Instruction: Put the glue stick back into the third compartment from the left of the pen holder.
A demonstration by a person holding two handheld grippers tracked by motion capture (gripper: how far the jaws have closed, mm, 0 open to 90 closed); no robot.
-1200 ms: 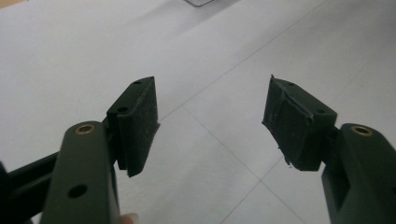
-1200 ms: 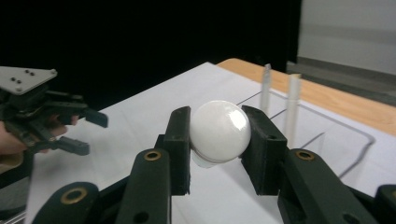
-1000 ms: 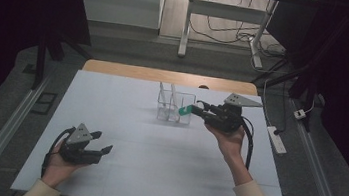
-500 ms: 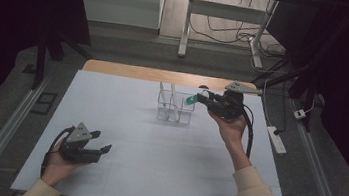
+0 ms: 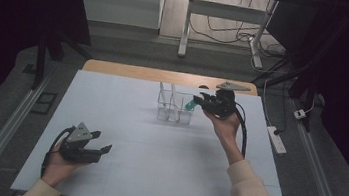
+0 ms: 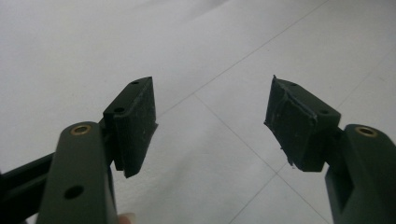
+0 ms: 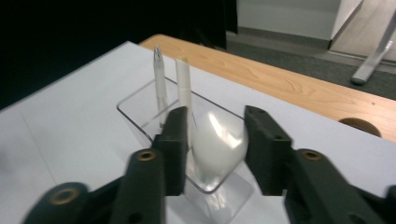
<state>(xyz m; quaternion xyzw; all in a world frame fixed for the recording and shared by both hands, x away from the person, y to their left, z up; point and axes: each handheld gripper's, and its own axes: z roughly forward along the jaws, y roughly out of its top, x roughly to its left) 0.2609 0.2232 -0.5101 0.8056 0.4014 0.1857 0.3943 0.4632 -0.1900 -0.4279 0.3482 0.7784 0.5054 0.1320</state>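
black fingers (image 7: 175,140) of the right gripper (image 7: 212,140) pinch a white spoon (image 7: 219,140) by its bowl, the bowl facing the camera between the two pads. just beyond the fingertips stands a clear plastic holder (image 7: 140,114), and the spoon hangs over its near compartment. two white utensil handles (image 7: 160,79) rise upright from the far compartment. the left gripper (image 6: 210,121) hovers well apart over the bare white table (image 6: 93,46), its fingers spread wide and gripping nothing.
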